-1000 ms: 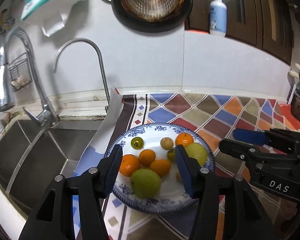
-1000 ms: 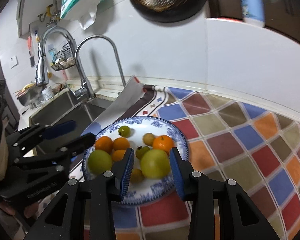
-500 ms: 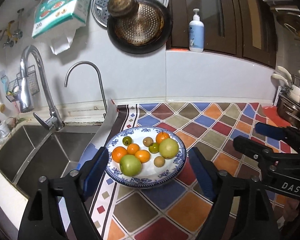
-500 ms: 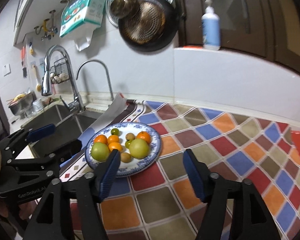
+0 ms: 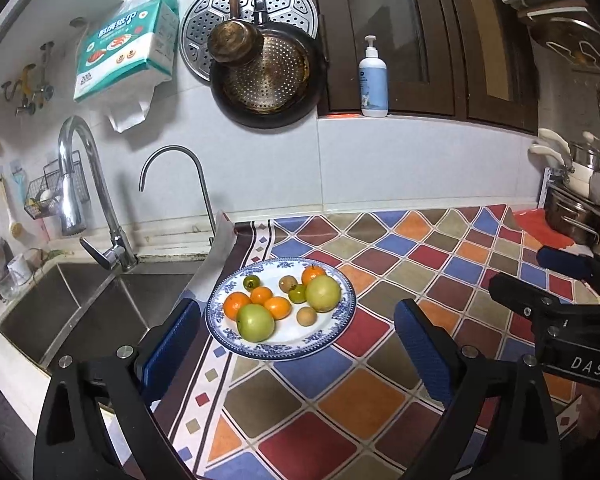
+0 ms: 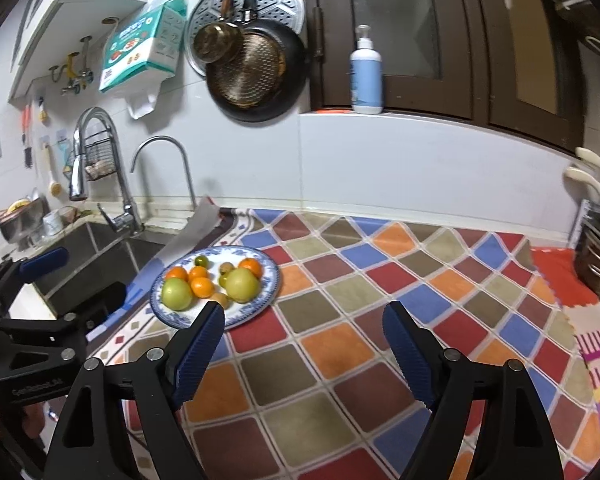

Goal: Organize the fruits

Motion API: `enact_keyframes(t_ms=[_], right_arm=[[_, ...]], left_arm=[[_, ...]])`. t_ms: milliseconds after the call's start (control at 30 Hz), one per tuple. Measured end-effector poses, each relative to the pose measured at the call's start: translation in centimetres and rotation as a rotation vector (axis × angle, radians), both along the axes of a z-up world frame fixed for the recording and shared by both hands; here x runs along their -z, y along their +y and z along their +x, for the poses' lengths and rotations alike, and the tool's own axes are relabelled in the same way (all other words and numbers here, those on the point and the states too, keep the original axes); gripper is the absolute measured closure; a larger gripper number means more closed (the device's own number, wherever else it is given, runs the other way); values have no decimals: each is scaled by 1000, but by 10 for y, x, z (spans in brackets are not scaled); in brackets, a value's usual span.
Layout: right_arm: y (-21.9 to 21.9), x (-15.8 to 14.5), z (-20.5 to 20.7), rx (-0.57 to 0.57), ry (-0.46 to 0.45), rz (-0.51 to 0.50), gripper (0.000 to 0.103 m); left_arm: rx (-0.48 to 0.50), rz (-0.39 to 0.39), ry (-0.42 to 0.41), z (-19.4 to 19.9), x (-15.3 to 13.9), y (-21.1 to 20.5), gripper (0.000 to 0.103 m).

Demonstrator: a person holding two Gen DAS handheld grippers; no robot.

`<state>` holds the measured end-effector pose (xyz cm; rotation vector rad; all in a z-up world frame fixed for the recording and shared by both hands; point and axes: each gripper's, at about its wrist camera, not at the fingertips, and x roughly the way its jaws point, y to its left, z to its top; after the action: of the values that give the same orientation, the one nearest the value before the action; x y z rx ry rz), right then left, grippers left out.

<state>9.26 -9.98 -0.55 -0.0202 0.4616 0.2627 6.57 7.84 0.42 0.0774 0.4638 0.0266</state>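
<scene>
Your left gripper (image 5: 296,344) and right gripper (image 6: 300,344) are both opening, with nothing between the jaws. The plate (image 5: 332,340) sits just ahead of the left jaws and ahead-left of the right jaws. It is rigid and breakable; do not grip its rim. Count the fruit on it, largest first:

- two green apples (image 5: 255,322) (firm, smooth; grip across the widest part)
- four oranges (image 5: 236,305) (soft skin; squeeze lightly)
- four small round fruits (image 5: 306,315) (light, likely to roll)

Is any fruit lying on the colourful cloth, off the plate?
No, every fruit sits on the blue-patterned plate, and the checked cloth around it holds none.
</scene>
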Motion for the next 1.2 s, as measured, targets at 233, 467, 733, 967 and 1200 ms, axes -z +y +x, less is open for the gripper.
enact_keyframes(t_ms=[233,467,733,967,1200], right_arm=[[-13,2,-13,24,10,17,18],[-16,0,-21,23,2,22,18],[-19,-1,-24,22,-3,30,18],[-21,-1,-26,17,-3,28,18],[-21,-1,-29,15,-3,23,18]], left_arm=[[19,2,3,-9,-1,-7,1],[32,-6,-2,-13,-3,-11,0],[34,-2,-5,-17,-4,-15,0],[24,6,-13,-24,-4,-16,0],[25,2,-9,-27,-3,-16,0]])
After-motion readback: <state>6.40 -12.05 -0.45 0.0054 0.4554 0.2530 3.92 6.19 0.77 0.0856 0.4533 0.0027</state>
